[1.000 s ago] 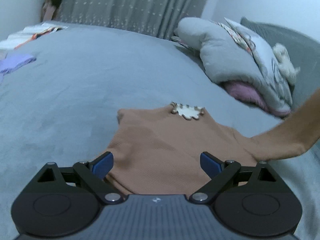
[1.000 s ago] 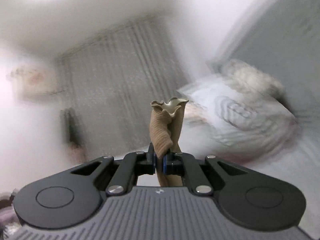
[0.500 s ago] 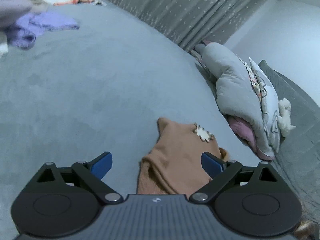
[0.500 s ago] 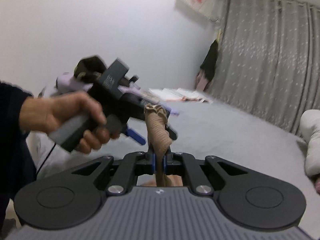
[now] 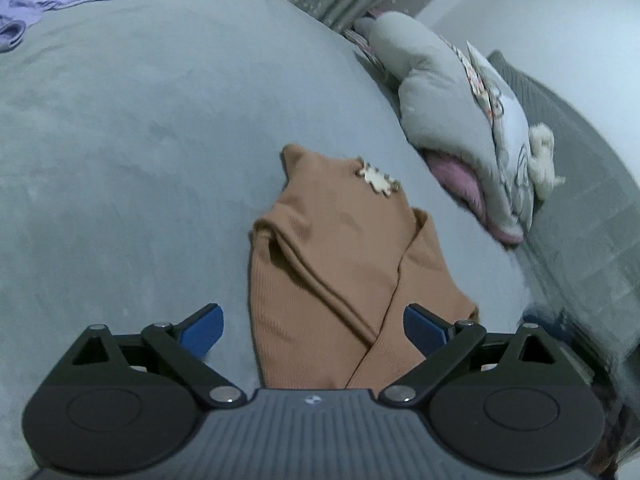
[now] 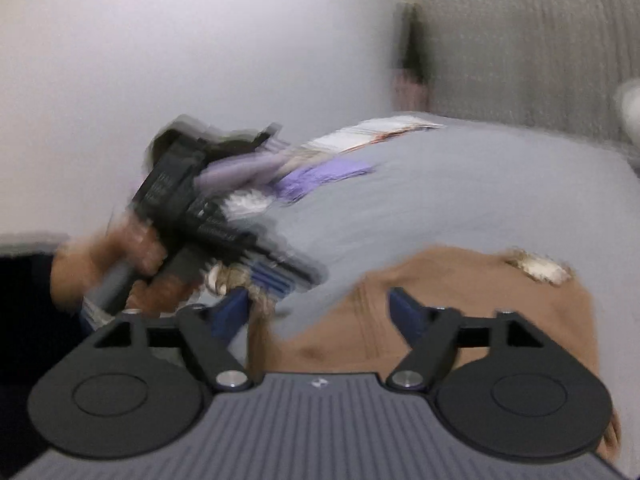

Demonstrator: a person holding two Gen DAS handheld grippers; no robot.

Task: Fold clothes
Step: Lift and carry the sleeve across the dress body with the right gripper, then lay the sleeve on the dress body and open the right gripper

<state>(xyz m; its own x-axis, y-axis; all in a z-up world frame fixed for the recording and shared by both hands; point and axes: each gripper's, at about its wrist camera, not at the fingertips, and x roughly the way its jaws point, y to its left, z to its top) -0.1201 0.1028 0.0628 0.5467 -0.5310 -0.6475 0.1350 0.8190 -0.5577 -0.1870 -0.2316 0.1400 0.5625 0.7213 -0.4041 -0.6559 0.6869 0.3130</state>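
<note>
My right gripper (image 6: 316, 304) has just been opening, its jaws spread with nothing pinched; my left gripper (image 5: 314, 330) gapes wide above the brown top (image 5: 340, 264), which lies folded on the grey bed (image 5: 140, 140)

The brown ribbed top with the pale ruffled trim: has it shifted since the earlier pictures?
Yes. The brown ribbed top, earlier spread wide, now lies folded narrower on the grey bed cover, its right side brought in from the grey pillows.

Left wrist: close above brown top (image 5: 340, 264), tilted down across bed (image 5: 120, 140) toward pillows (image 5: 448, 120).
Right wrist: low, blurred, facing wall.
Shared: brown top, bed.
</note>
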